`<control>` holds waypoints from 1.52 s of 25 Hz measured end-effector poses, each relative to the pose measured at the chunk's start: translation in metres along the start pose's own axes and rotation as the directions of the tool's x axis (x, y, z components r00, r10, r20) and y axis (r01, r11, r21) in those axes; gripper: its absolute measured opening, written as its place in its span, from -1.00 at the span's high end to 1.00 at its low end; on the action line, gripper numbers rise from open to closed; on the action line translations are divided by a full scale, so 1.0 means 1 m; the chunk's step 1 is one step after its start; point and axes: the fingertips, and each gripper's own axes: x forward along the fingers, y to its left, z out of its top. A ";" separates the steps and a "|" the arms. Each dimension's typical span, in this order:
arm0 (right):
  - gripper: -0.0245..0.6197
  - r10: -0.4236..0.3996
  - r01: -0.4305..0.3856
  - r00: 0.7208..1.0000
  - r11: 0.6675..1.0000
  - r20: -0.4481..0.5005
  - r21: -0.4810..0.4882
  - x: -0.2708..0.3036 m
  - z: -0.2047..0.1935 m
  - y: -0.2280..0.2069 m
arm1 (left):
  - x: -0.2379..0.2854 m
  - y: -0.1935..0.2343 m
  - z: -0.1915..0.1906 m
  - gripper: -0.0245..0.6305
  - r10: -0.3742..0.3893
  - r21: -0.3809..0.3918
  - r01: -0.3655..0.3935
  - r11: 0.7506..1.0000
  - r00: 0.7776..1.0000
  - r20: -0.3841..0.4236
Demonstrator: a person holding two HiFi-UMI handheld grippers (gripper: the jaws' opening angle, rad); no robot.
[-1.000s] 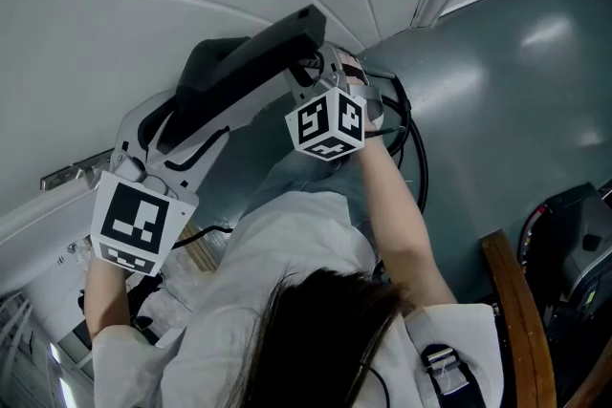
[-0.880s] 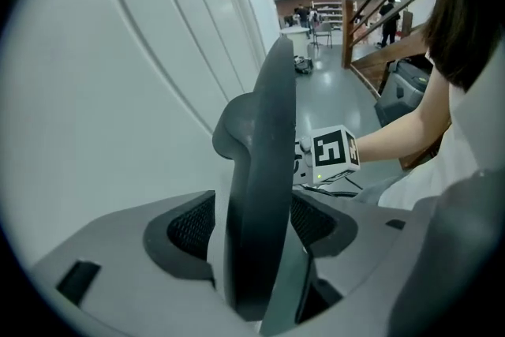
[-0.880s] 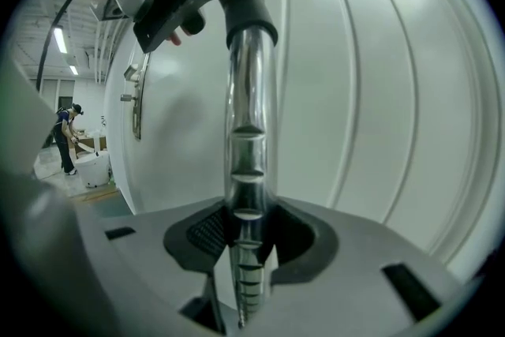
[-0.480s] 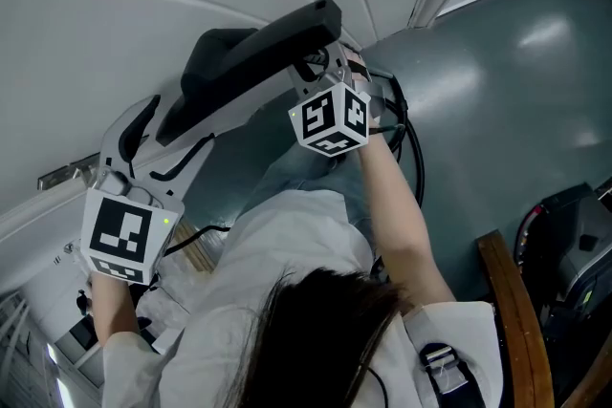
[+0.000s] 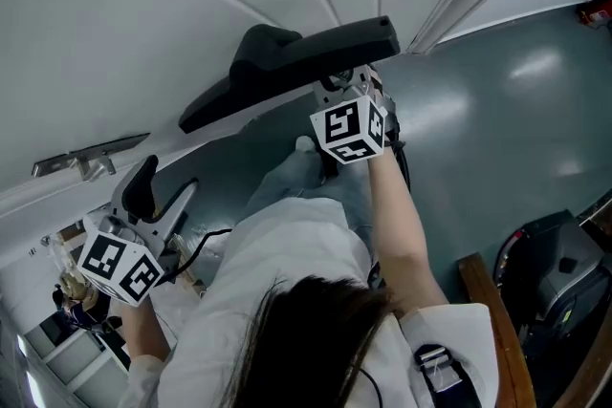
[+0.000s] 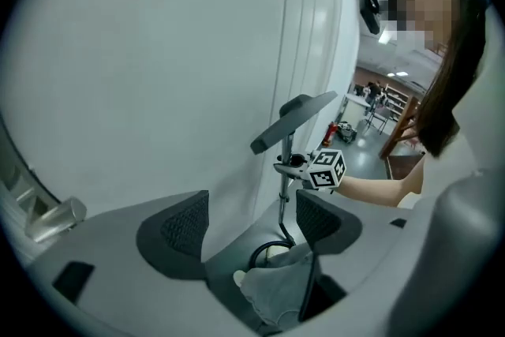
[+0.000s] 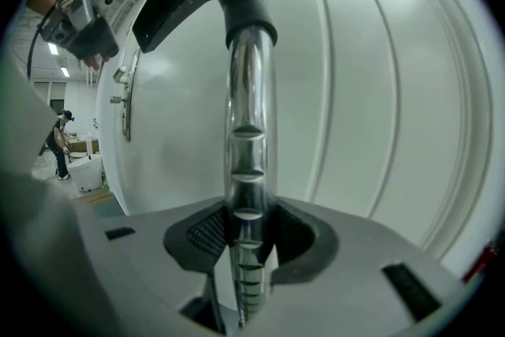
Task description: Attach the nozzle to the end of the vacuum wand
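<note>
The black floor nozzle point(image 5: 287, 72) sits on the top end of the chrome vacuum wand point(image 7: 248, 146), tilted against the white wall. My right gripper point(image 5: 342, 89) is shut on the wand just below the nozzle's neck, with the tube between its pads point(image 7: 207, 237). My left gripper point(image 5: 163, 196) is down at the lower left, well apart from the nozzle. Its jaws have just been opening and stand wide, nothing between them. In the left gripper view the nozzle point(image 6: 296, 118), the wand point(image 6: 286, 170) and the right gripper's marker cube point(image 6: 325, 168) show beyond the open pads point(image 6: 177, 229).
A white curved wall point(image 5: 143, 5) rises behind the nozzle. A black cable point(image 5: 406, 158) hangs beside the right arm above the grey floor point(image 5: 497, 100). A wooden chair point(image 5: 507, 320) and a black device point(image 5: 559, 272) stand at the lower right. Shelves with small items point(image 5: 67, 287) are at the lower left.
My left gripper opened, let go of the nozzle's left end and swung down to the lower left. The nozzle stays on the wand, which the right gripper keeps holding.
</note>
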 end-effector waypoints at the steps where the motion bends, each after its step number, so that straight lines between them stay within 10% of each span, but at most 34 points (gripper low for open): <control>1: 0.49 -0.006 0.006 1.000 1.000 0.000 0.003 0.000 0.000 -0.004 | 0.001 0.002 -0.008 -0.09 -0.004 -0.021 0.004 1.000 1.000 -0.008; 27: 0.49 -0.056 0.054 0.998 0.997 0.038 0.046 -0.002 -0.005 -0.036 | 0.043 0.013 -0.066 -0.09 -0.047 -0.125 0.035 0.992 0.994 -0.094; 38: 0.49 -0.050 0.048 0.998 0.998 0.036 0.048 0.000 -0.006 -0.035 | 0.044 0.008 -0.045 -0.09 -0.056 -0.159 0.062 0.985 0.998 0.039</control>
